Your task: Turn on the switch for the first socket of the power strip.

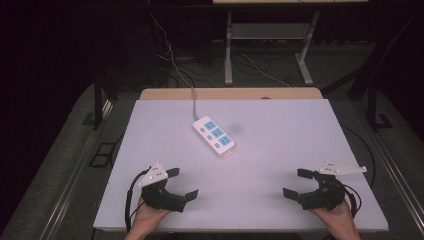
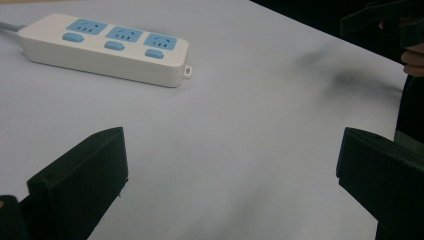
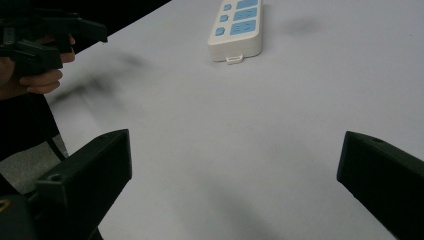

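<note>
**Power strip untouched, both grippers empty**

The white power strip [image 1: 214,136] is seen lying flat near the middle of the table [image 1: 280,150], cord trailing toward the far edge. The left gripper [image 1: 182,184] and right gripper [image 1: 294,183] are held near the front corners, well apart from it. Jaws on both are spread wide, nothing between.

Left gripper [image 1: 182,183] and right gripper [image 1: 294,183] agape

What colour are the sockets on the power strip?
Light blue, on a white power strip; clearest in the left gripper view.
</note>
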Demonstrator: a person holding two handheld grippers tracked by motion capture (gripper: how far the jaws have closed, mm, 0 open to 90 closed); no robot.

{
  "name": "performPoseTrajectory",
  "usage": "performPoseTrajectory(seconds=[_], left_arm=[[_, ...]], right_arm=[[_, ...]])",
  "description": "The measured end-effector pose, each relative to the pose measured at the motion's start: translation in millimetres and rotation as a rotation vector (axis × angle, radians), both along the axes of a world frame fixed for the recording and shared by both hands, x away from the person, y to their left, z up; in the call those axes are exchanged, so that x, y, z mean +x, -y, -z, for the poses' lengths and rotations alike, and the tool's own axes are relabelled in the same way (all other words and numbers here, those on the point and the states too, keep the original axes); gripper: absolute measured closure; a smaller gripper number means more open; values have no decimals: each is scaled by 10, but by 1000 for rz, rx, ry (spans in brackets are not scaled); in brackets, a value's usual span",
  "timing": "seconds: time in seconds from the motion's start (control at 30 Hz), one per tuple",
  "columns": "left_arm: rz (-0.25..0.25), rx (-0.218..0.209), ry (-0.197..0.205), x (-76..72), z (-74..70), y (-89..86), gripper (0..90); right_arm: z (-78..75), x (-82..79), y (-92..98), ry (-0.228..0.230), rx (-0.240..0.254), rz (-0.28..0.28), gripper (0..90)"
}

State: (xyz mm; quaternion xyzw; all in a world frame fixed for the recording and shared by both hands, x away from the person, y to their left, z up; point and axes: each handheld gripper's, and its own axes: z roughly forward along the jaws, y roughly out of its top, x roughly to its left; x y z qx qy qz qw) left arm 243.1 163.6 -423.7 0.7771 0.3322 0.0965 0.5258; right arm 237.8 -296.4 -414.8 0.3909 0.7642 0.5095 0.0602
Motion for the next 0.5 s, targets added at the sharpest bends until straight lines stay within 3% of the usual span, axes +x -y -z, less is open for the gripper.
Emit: performPoseTrajectory(seconds=[0.5], left_arm=[[10,11,-10,2,11,14,0]], right_arm=[[-5,-17,24,2,-1,5,7]])
